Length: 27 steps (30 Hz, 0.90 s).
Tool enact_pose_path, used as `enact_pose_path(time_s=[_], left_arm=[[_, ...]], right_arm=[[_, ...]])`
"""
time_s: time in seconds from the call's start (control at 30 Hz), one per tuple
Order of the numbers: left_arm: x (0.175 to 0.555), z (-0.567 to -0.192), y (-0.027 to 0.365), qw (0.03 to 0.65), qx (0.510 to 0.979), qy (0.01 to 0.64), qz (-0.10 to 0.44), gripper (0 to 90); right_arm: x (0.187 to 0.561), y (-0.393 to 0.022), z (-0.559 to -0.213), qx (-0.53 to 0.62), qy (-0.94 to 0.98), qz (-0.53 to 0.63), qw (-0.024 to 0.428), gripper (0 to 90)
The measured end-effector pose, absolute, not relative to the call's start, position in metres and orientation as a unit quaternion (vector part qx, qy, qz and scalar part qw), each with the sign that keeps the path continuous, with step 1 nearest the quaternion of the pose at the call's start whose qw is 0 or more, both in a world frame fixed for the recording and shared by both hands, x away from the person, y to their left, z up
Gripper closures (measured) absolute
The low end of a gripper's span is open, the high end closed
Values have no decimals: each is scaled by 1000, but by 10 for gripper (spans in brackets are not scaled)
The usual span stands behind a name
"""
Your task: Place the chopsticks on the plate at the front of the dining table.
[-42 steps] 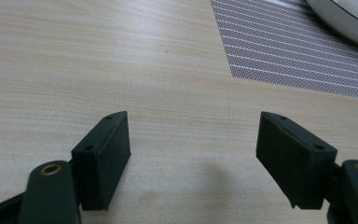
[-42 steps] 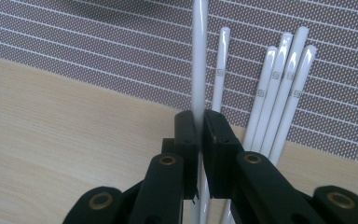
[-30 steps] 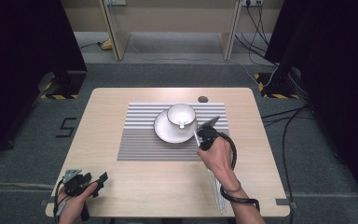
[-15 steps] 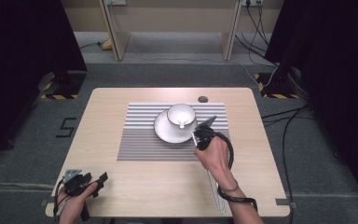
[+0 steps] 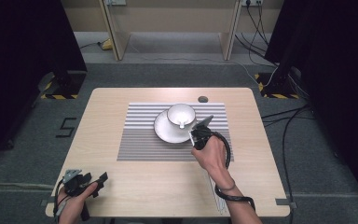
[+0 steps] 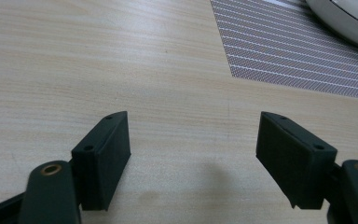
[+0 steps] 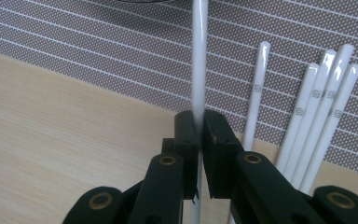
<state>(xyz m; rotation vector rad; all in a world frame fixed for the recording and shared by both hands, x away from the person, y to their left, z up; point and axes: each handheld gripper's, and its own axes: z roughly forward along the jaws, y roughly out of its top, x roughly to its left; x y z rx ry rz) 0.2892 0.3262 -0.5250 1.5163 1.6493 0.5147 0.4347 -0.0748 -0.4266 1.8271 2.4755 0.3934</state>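
Right gripper (image 7: 199, 123) is clamping 1 white stick (image 7: 198, 60), jaws pressed tight on both sides of it. In the right gripper view the stick is running straight up from between the jaws, over the striped mat (image 7: 98, 51), toward the dark rim of the crockery at the top edge. 5 more white sticks (image 7: 318, 116) are lying just right of the jaws, side by side and partly touching each other, tips on the mat, lower ends reaching onto the wooden table (image 7: 51, 130). Small grey marks are showing on several of them, too small to read.

In the high view the right gripper (image 5: 200, 131) is sitting at the right edge of the saucer (image 5: 165, 133), over the mat (image 5: 140, 144); the right hand (image 5: 212, 156) is coming in from the bottom with the cable looping beside the wrist. White cup (image 5: 181, 114) is standing on the saucer, toward its back right. Held stick is too thin to make out there.

Left gripper (image 6: 193, 149) is released, jaws wide apart with bare table between them. It is resting low at the near left corner of the table (image 5: 121, 186), well apart from the mat. The left gripper view is catching a corner of the mat (image 6: 298, 60) and the saucer rim (image 6: 345, 23) at top right.

A small dark round spot (image 5: 203, 99) is sitting just behind the mat.
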Motion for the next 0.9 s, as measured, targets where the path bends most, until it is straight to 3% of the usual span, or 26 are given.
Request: enact_pose_path(time_s=[0.9], left_arm=[[289, -525, 326, 410, 600, 656, 204, 252]], right_arm=[[440, -54, -428, 576, 807, 125, 18, 854]])
